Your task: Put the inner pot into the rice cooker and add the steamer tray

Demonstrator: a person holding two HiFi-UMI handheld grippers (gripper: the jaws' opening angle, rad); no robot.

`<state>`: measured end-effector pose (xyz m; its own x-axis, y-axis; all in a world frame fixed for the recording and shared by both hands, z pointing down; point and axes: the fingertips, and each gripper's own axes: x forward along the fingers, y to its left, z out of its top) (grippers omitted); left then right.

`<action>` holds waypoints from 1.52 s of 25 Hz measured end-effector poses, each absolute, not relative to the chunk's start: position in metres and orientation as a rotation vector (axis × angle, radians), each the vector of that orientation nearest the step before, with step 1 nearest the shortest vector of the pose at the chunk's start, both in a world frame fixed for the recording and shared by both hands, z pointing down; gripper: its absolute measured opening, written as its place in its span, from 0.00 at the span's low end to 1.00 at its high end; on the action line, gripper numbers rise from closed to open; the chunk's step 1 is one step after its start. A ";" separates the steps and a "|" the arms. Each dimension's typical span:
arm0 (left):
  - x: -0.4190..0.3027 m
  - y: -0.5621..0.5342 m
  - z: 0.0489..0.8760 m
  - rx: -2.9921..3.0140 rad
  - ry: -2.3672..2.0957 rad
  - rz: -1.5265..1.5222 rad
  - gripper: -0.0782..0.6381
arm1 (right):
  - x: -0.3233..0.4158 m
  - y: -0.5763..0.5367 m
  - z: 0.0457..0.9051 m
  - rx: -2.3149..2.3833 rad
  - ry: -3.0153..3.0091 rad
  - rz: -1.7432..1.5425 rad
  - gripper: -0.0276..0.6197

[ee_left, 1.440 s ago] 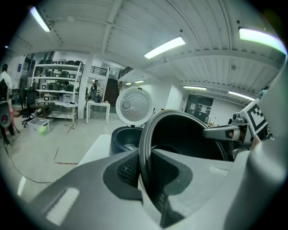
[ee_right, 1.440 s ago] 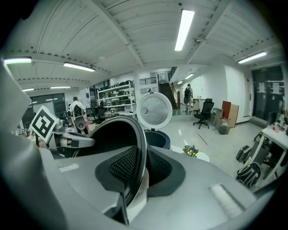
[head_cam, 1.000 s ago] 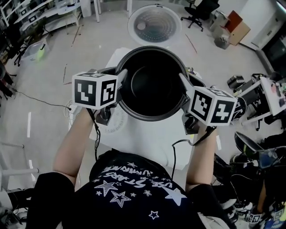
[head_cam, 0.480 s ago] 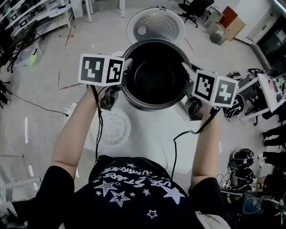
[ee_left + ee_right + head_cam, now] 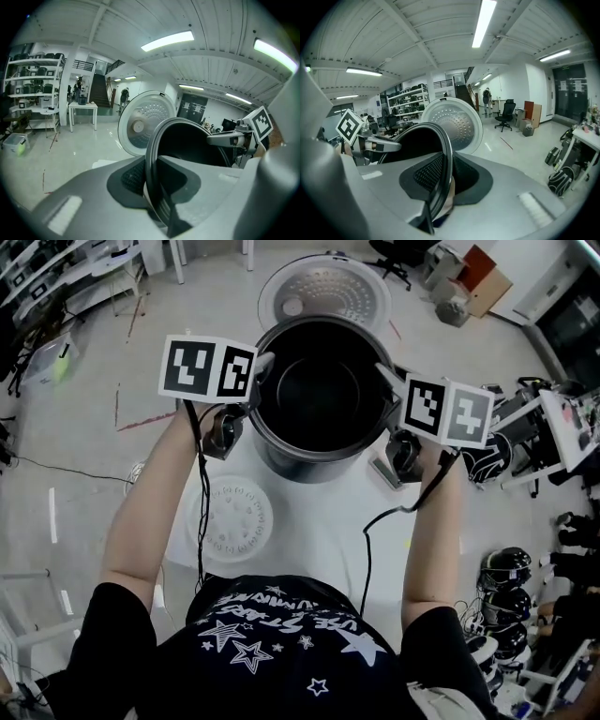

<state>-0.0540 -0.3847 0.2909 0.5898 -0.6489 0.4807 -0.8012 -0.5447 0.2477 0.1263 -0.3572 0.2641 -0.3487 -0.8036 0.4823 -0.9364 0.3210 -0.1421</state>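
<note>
Inner pot (image 5: 319, 395) held in the air by its rim, mouth up, empty, dark inside. Left gripper (image 5: 258, 371) is clamped on the rim's left side and right gripper (image 5: 384, 376) on its right. In the left gripper view the jaws are closed with the rim edge pinched between the pads (image 5: 133, 176), and it's the same in the right gripper view (image 5: 429, 171)

Change: over the last second the pot has gone forward, away from the person's body and toward the open rice cooker lid (image 5: 323, 289). It now sits just in front of the lid, where before it was well short of it. The arms are more stretched out and the grip looks unchanged. Cooker body not visible, probably hidden under the pot. My read is that the carry is nearly done and the pot is about lined up for lowering. It isn't seated yet, as its outer wall still shows

The move also uncovered the steamer tray (image 5: 230, 518), a white round perforated disc lying flat on the table (image 5: 319, 531) near the person's left side, untouched, so that step is still to do

Surface: white tabletop. A small item just beside the pot's right lower edge can't be identified. Cables hang from both grippers

Room: glossy grey floor, shelving racks (image 5: 33, 79) at the far left, a staircase (image 5: 101, 91) behind, an office chair (image 5: 505, 121), helmets (image 5: 506, 573) on the floor at the right, strip lights overhead
</note>
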 end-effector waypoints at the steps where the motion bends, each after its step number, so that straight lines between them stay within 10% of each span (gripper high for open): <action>1: -0.053 -0.387 0.295 2.373 -1.158 0.473 0.21 | 0.127 -0.359 0.269 1.554 -2.261 0.583 0.17; 38: -0.033 -0.430 0.421 2.316 -1.128 0.818 0.21 | 0.147 -0.401 0.406 1.495 -2.028 0.698 0.18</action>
<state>-0.0326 -0.4303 0.4214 0.4935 -0.5528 0.6714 -0.8098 -0.5736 0.1230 0.1471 -0.4013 0.4056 -0.2547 -0.6929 0.6745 -0.9612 0.2577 -0.0983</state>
